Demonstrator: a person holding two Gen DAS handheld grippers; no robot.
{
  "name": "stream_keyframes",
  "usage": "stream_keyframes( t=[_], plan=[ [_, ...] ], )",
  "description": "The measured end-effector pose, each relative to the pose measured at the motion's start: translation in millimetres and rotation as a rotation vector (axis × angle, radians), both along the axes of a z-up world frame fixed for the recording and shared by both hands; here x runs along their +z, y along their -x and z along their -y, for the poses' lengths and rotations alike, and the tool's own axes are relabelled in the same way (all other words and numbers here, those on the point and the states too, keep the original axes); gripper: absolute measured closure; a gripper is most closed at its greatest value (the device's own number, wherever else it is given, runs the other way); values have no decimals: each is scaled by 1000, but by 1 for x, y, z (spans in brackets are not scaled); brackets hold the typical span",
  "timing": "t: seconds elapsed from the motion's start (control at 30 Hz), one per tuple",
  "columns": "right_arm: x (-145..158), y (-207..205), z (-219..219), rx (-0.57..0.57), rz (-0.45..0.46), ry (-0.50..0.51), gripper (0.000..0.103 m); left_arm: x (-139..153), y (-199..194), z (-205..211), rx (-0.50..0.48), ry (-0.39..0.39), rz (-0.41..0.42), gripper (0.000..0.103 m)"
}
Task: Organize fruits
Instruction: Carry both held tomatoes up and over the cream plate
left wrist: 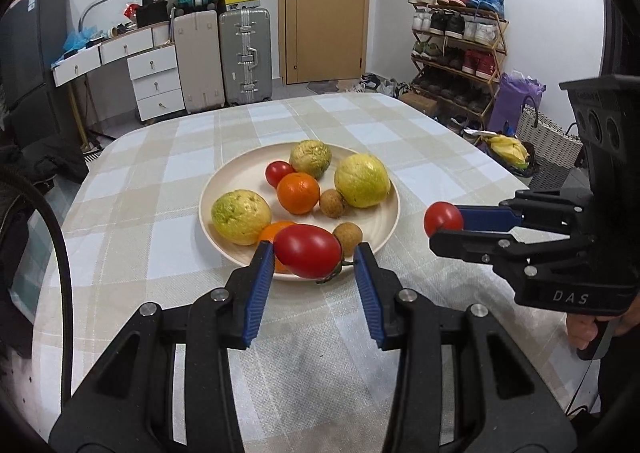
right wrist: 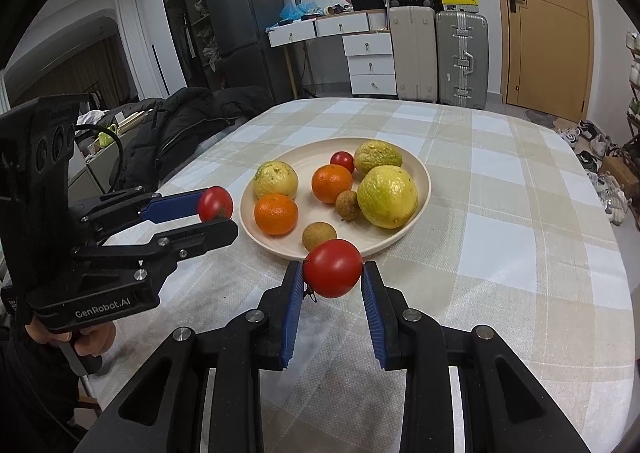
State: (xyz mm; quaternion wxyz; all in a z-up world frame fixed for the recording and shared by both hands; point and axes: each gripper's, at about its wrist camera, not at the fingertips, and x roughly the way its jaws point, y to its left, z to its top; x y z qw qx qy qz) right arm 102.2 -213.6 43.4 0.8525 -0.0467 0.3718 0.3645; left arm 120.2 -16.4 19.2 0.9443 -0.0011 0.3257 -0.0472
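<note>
A cream plate (left wrist: 376, 231) (right wrist: 420, 169) on the checked table holds three yellow-green guavas, two oranges (left wrist: 298, 192) (right wrist: 276, 213), two brown longans and a small tomato (left wrist: 279, 172) (right wrist: 342, 161). My left gripper (left wrist: 314, 253) is shut on a red tomato (left wrist: 308, 251) just above the plate's near rim; it also shows in the right wrist view (right wrist: 216, 213) left of the plate. My right gripper (right wrist: 333, 271) is shut on another red tomato (right wrist: 333, 268) at the plate's near rim; it shows in the left wrist view (left wrist: 444, 227) right of the plate.
The checked tablecloth (left wrist: 160, 173) covers the table. A dark jacket (right wrist: 192, 121) lies off its left edge. Suitcases (left wrist: 244, 53), white drawers (left wrist: 156, 81), a door and a shoe rack (left wrist: 460, 45) stand beyond the far edge.
</note>
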Motion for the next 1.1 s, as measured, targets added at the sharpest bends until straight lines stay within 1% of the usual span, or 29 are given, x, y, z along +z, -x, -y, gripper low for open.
stream_keyframes(
  t=[0.1,0.27,0.6,0.7,1.1],
  plan=[
    [5,1,-1,14,20,-15,73,6,-1,-3,8,0,11,65],
    [11,-4,-1,10,26,-28,73,14,-3,-6,13,-13,24,65],
    [20,-15,-9,8,49,-28,73,15,-21,-12,36,5,20,65],
    [21,-22,-9,4,40,-49,73,14,-27,-13,46,12,19,65],
    [11,-44,-7,-30,6,-66,73,7,-50,-9,64,37,11,65]
  ],
)
